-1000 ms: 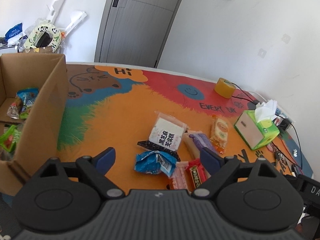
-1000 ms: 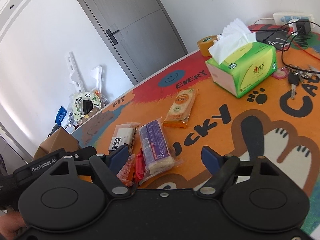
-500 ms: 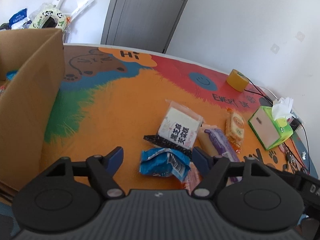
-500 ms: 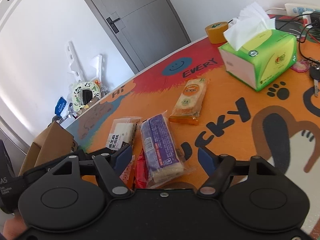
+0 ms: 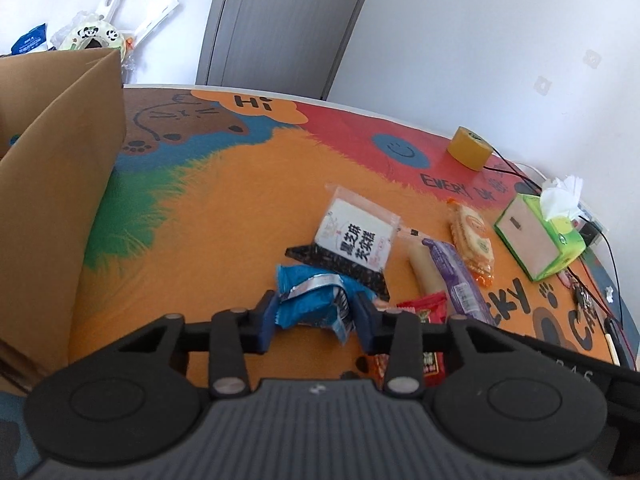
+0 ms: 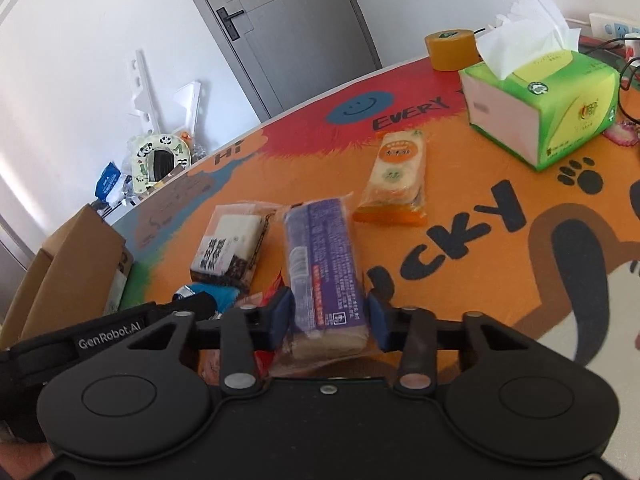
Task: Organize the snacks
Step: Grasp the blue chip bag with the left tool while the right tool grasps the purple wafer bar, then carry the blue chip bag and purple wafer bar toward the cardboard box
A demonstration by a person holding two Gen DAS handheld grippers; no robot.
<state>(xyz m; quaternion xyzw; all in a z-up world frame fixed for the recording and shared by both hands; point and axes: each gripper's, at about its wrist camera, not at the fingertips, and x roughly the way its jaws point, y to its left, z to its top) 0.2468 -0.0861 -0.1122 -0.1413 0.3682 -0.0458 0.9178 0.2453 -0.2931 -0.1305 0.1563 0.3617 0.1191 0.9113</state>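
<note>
Bright orange cartoon mat (image 5: 240,208), flat, printed, matte. Left gripper (image 5: 314,320) jaws just narrowed onto crinkly blue foil packet (image 5: 316,300), pads pressing its sides. Right gripper (image 6: 328,320) likewise closing on purple-wrapped loaf bar (image 6: 324,272); contact at right pad unclear. Cardboard box (image 5: 52,184) at nine o'clock. Risks: slick film slipping out, soft bread crushed, neighbouring red packet (image 5: 426,312) dragged along.

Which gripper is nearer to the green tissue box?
Right. The right gripper is closed around the purple bread pack, with the tissue box beyond it. The left gripper, closed on the blue packet, is farther away.
</note>
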